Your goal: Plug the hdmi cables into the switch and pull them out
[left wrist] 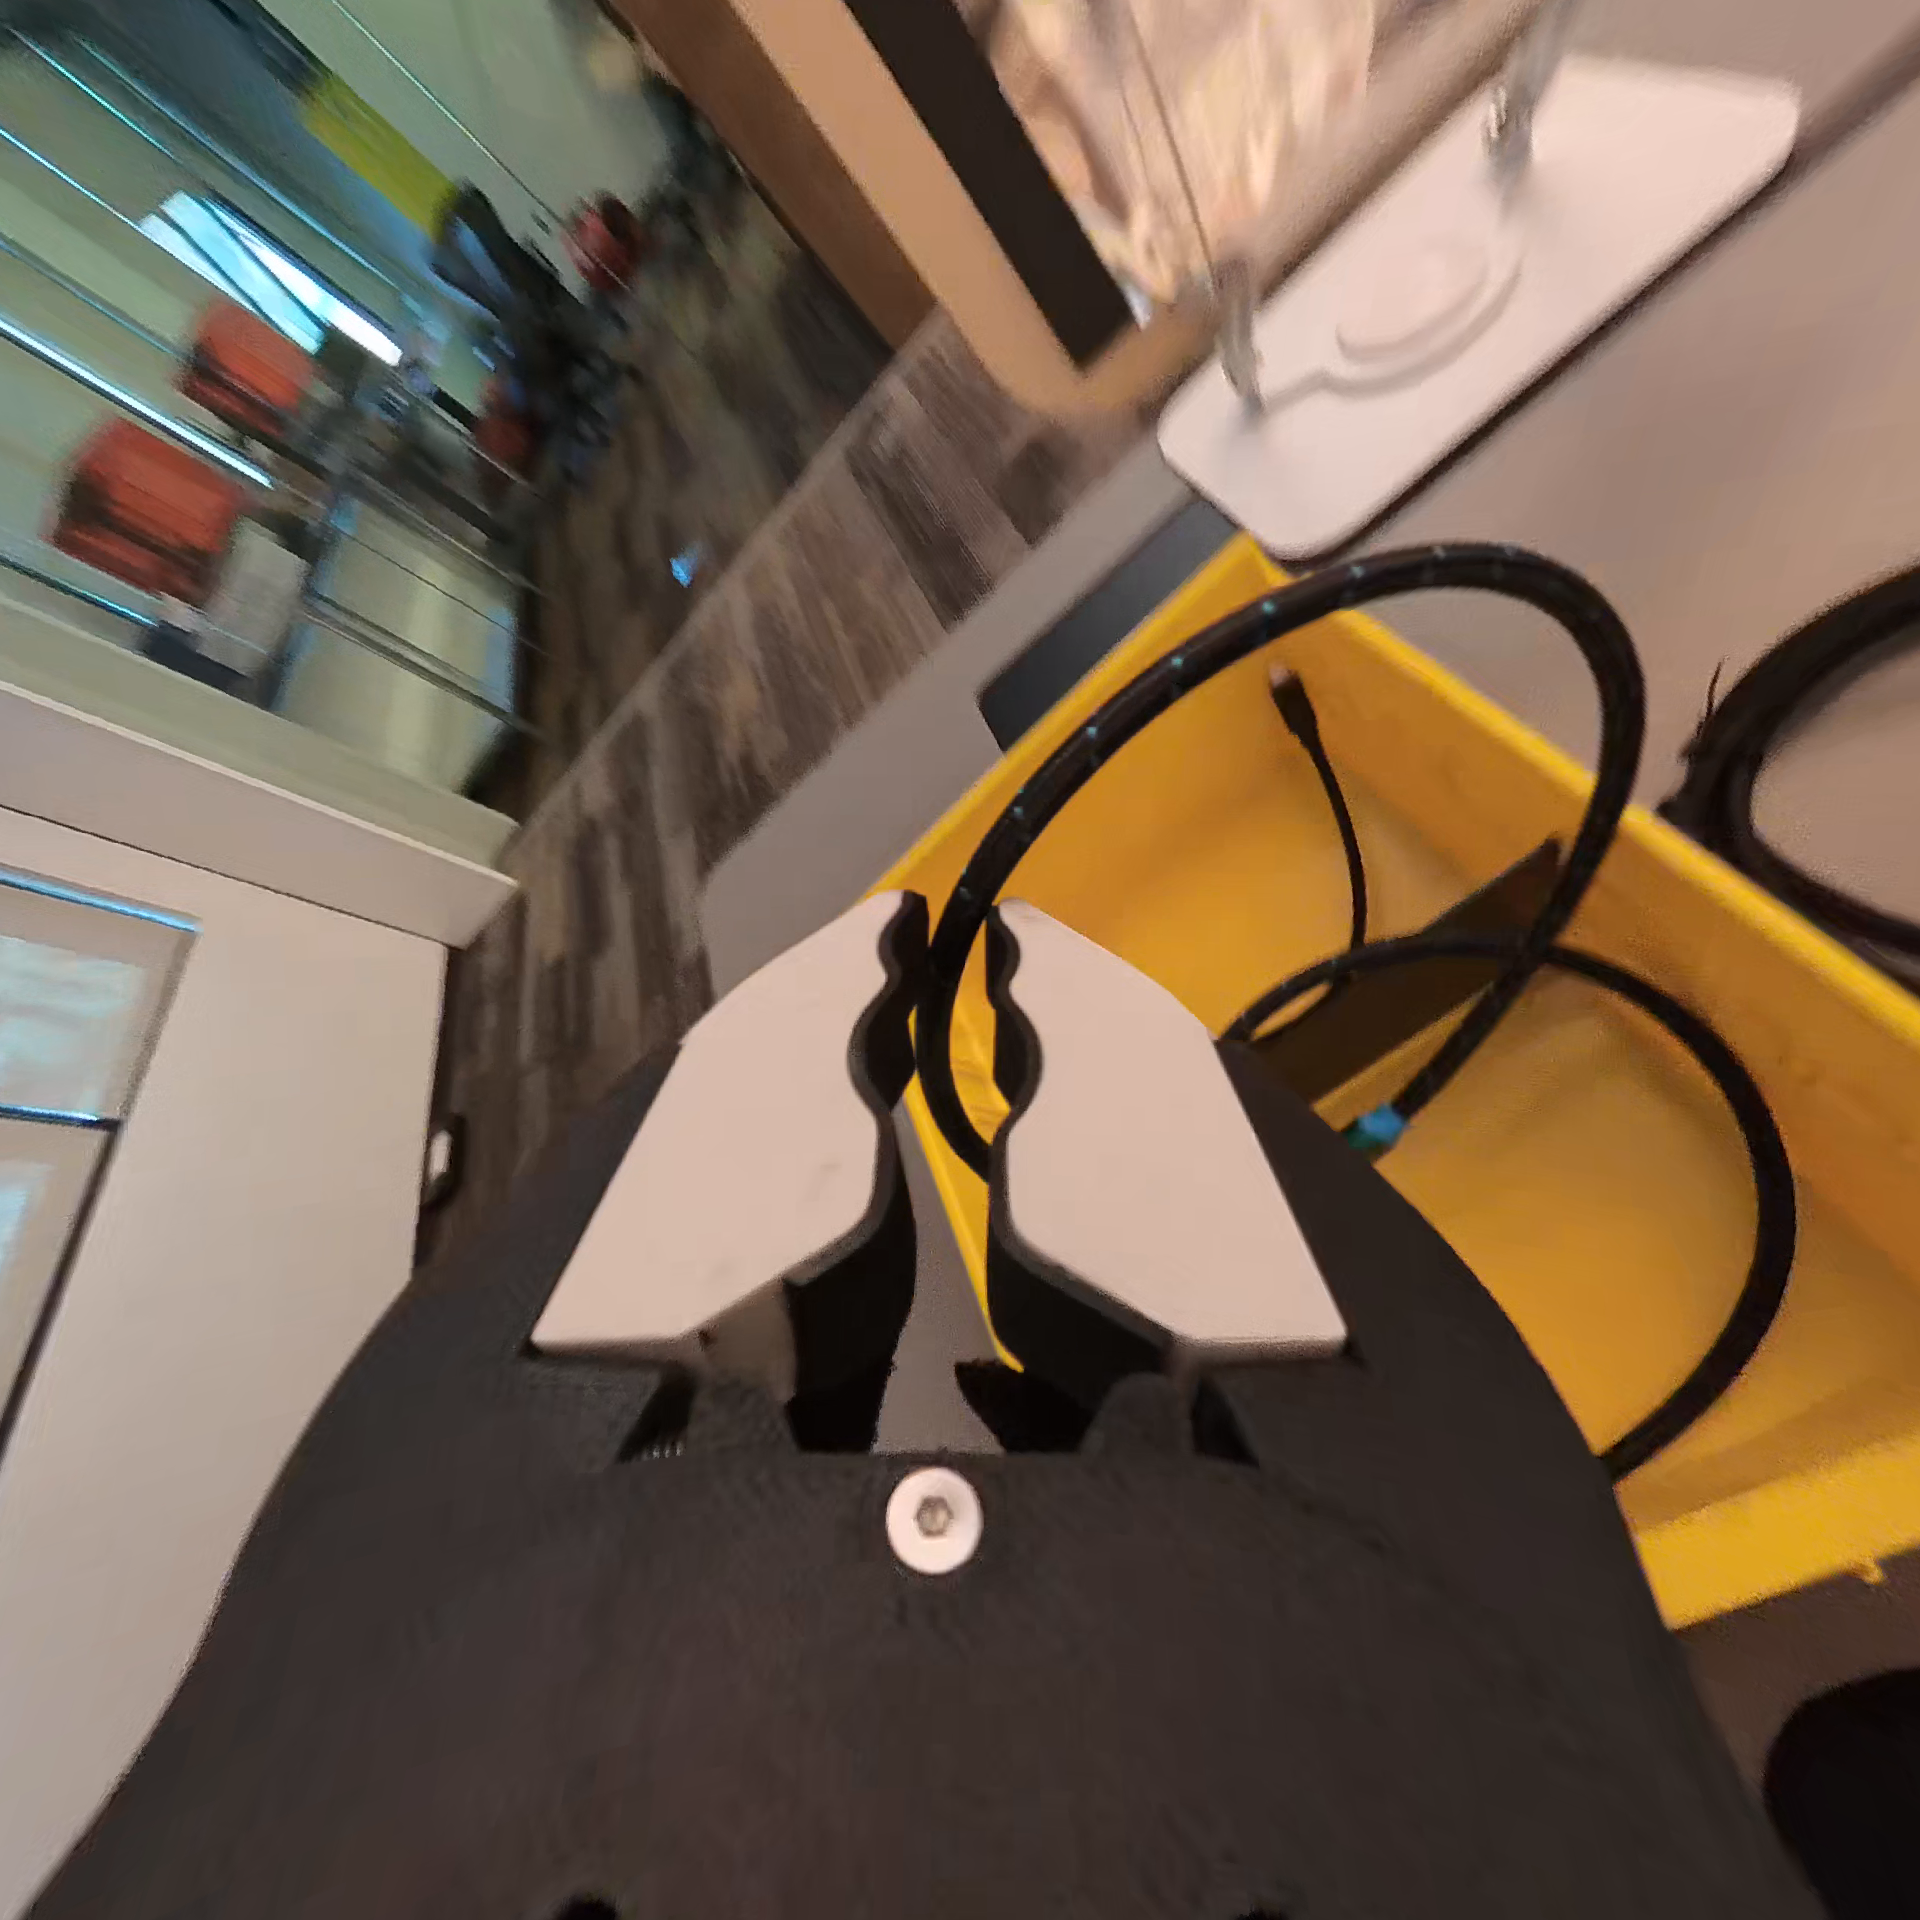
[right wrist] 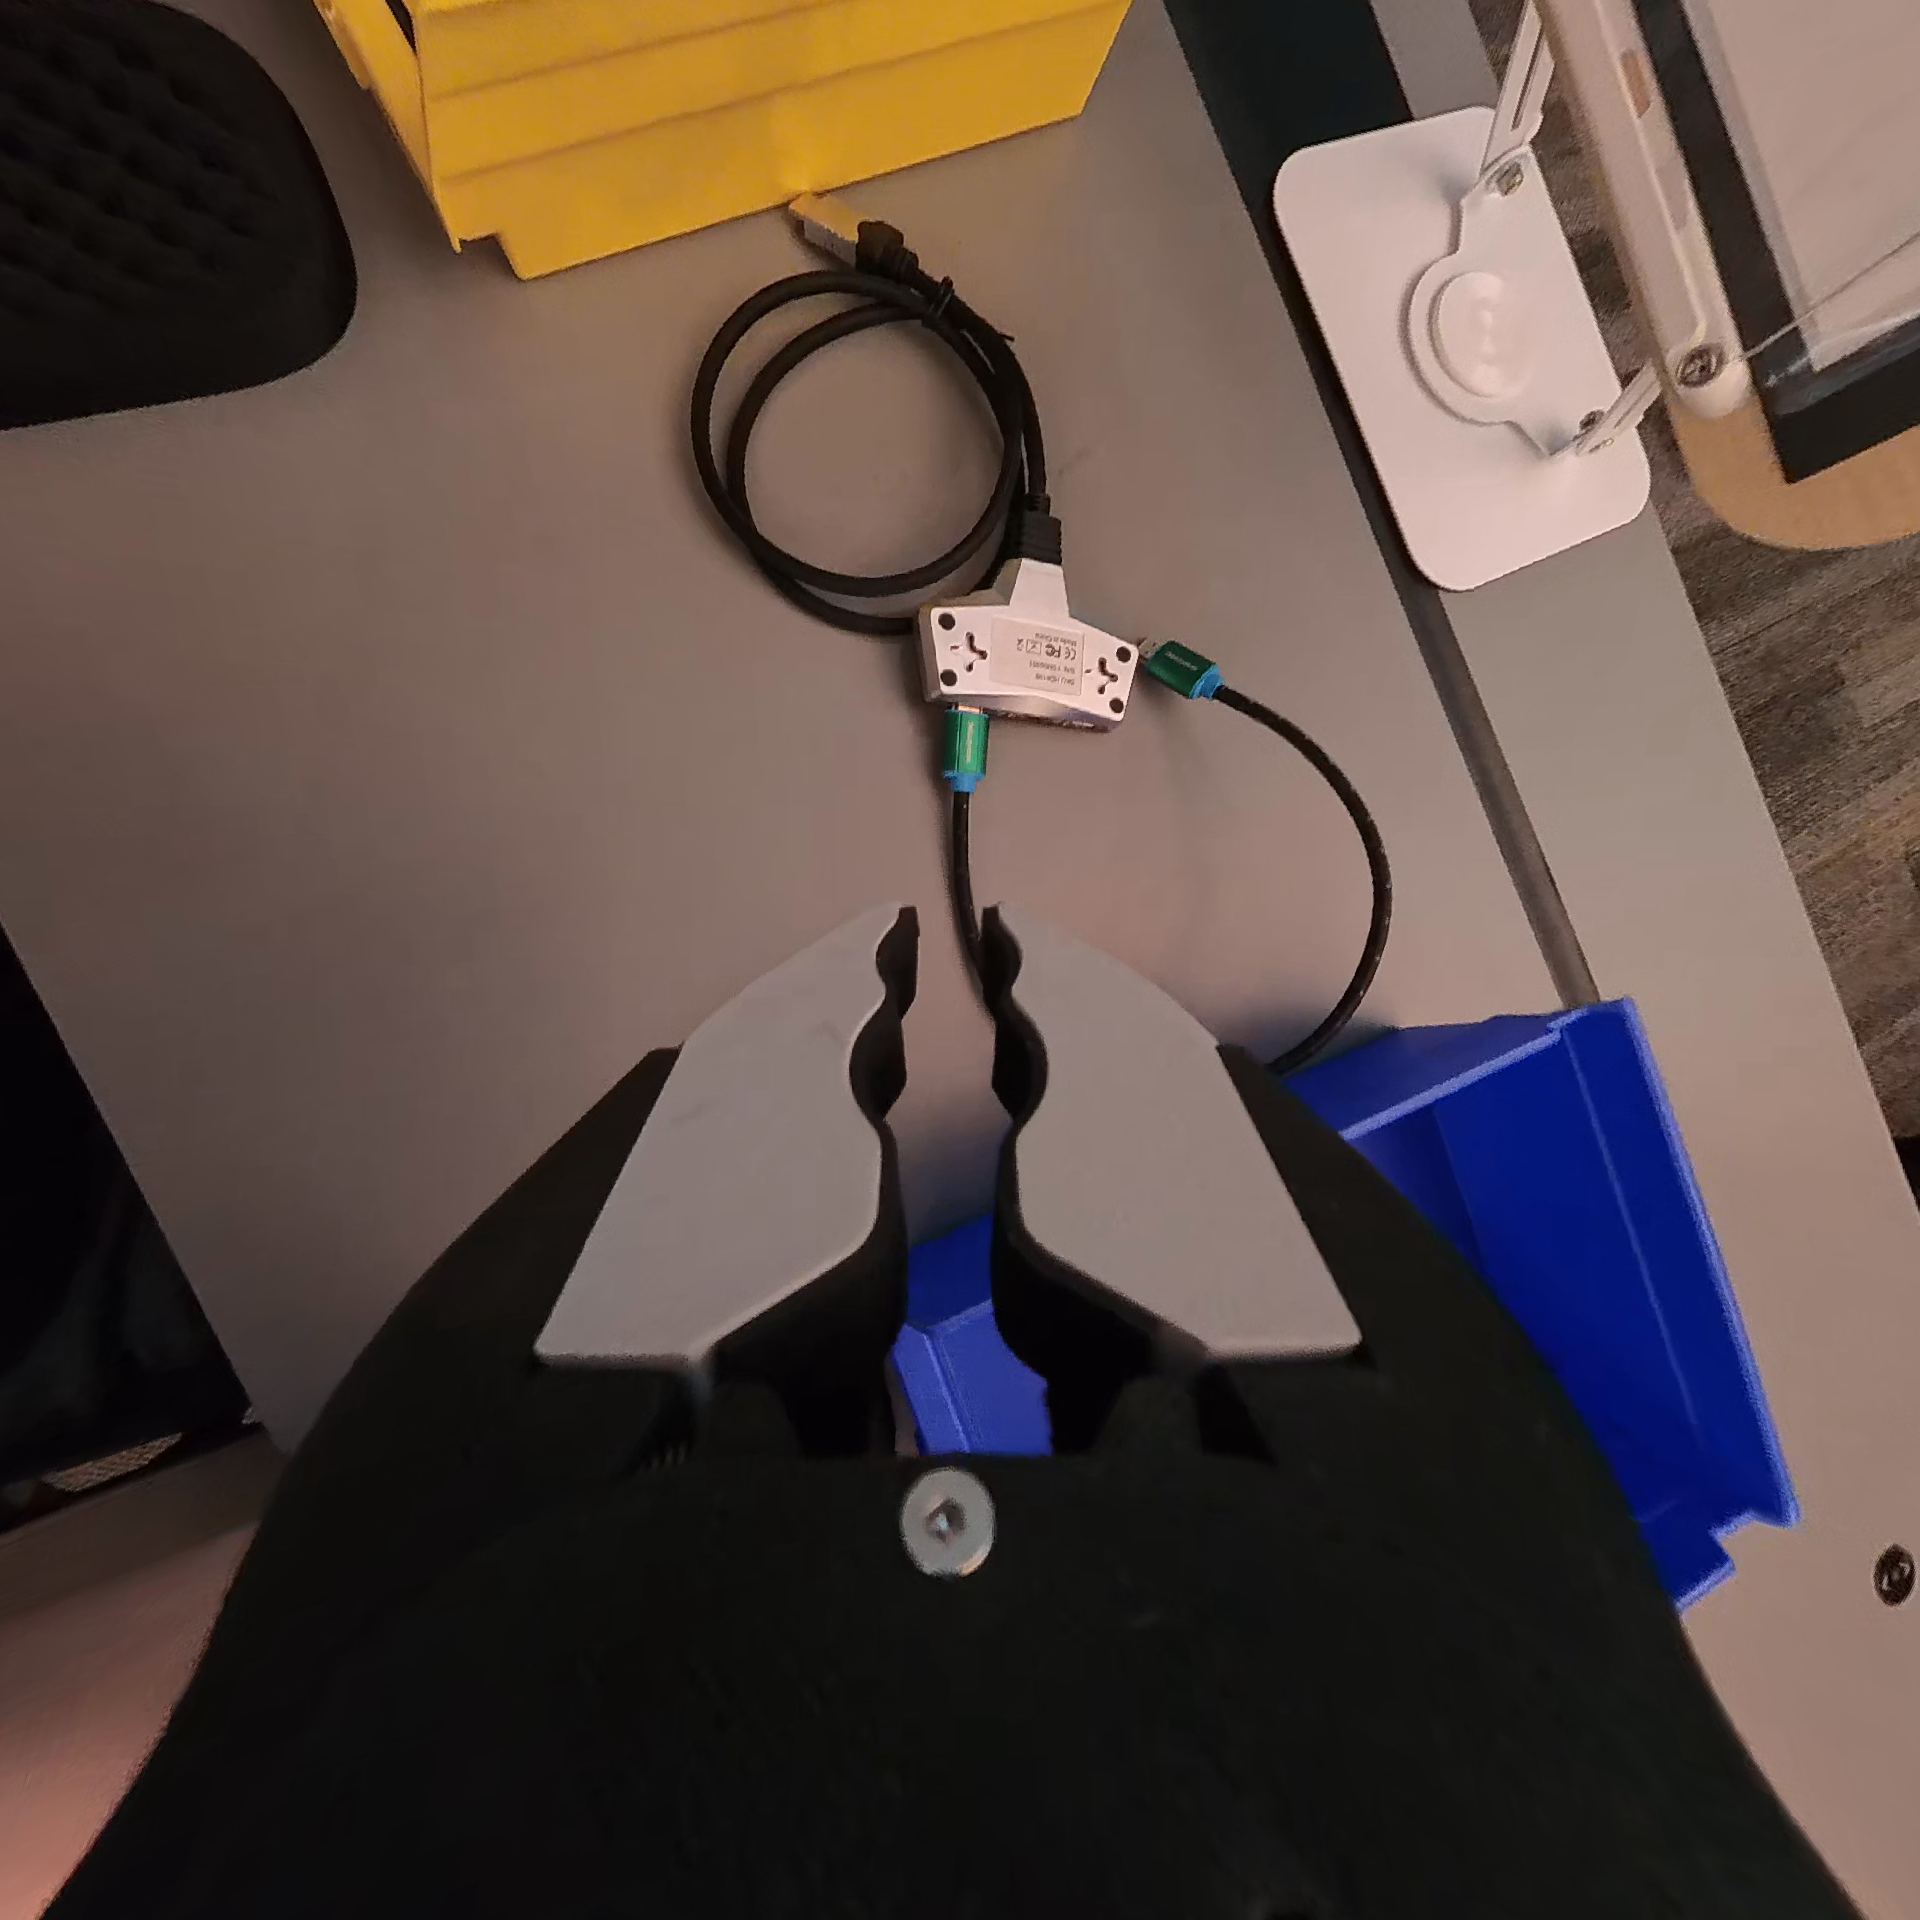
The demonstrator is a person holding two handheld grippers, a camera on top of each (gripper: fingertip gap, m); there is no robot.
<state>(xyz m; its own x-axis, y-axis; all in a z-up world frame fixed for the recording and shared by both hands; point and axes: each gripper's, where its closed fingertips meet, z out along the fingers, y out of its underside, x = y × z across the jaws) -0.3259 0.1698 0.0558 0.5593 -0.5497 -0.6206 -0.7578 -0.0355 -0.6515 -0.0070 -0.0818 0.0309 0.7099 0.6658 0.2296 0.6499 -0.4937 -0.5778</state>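
While the left gripper was tipped hard sideways above the yellow bin, its fingers stood a little apart, and a loop of black cable passed through the narrow gap at the tips; whether they pinched it could not be told. That braided cable curled inside the bin, a blue-collared plug lying low against the near wall and a second thin lead resting on the bin's inner side. Beyond the bin a white stand base sat on the grey desk, and part of another black coil lay just to the bin's right. Farther off, the carpet and room were blurred.

The right gripper pointed down at the desk, its fingers likewise slightly apart, with a black cable running up between the tips, close to the right one, and no clear grip on it. Under and right of the gripper stood a blue bin; its contents were hidden. Ahead, that cable's green plug sat in the switch's near left port. The silver switch lay underside up in the middle of the desk. A second green plug lay loose just beside its right end, its cable curving back towards the blue bin. From the switch's far end a black lead ran into a tied coil, ending in a gold plug next to the yellow bin. A black mesh seat showed at far left, the white base at far right.
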